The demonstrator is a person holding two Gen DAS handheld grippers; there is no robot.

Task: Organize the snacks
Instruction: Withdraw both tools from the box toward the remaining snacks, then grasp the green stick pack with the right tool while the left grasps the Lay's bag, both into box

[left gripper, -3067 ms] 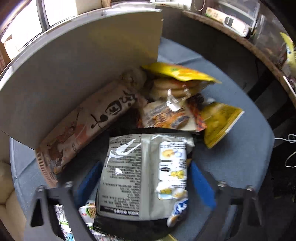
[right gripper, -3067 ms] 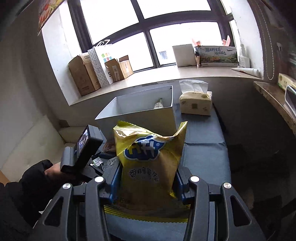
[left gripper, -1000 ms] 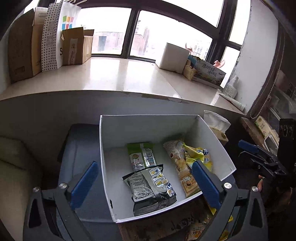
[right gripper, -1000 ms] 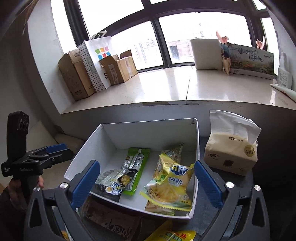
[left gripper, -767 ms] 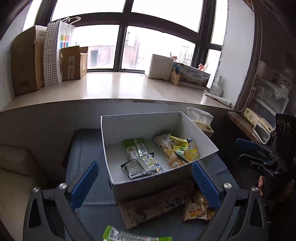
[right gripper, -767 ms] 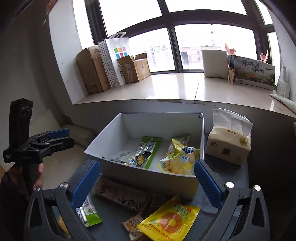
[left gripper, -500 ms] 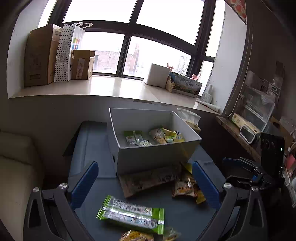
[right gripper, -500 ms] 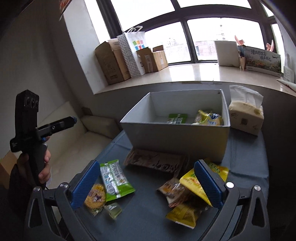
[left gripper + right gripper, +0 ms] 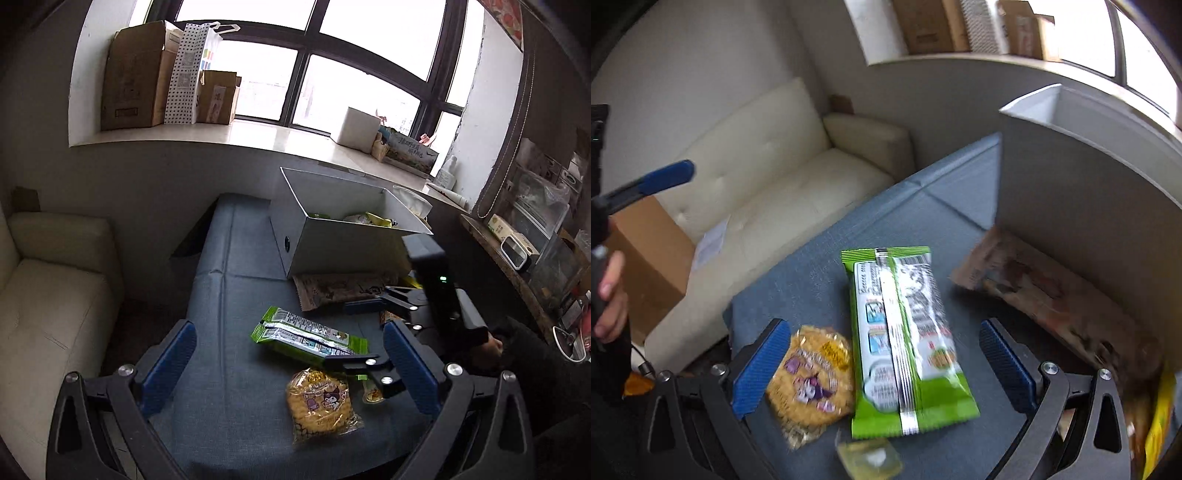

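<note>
While both of our grippers hang over the blue table (image 9: 236,280), neither one holds anything. Our left gripper (image 9: 288,363) has its blue pads (image 9: 168,360) spread wide, well above the table. Our right gripper (image 9: 881,363) is also wide open and sits low over the green pack (image 9: 908,339), which lies flat between its pads (image 9: 1004,363) without touching them. From the left view we see this gripper (image 9: 360,332) reaching across from the right, one finger over the near end of the green pack (image 9: 308,338) and the other over the far side. Just beside the green pack lies a round yellow noodle pack (image 9: 812,376), touching or nearly touching its edge; in the left view the noodle pack (image 9: 321,404) sits nearer to us. A small clear-wrapped sweet (image 9: 870,458) lies just in front of both. The white box (image 9: 343,240) stands at the far side of the table with several snacks inside, and a long brown pack (image 9: 343,288) lies against its front wall. Yellow bags (image 9: 1156,417) lie at the right edge, blurred. A cream sofa (image 9: 48,291) stands left of the table.
</note>
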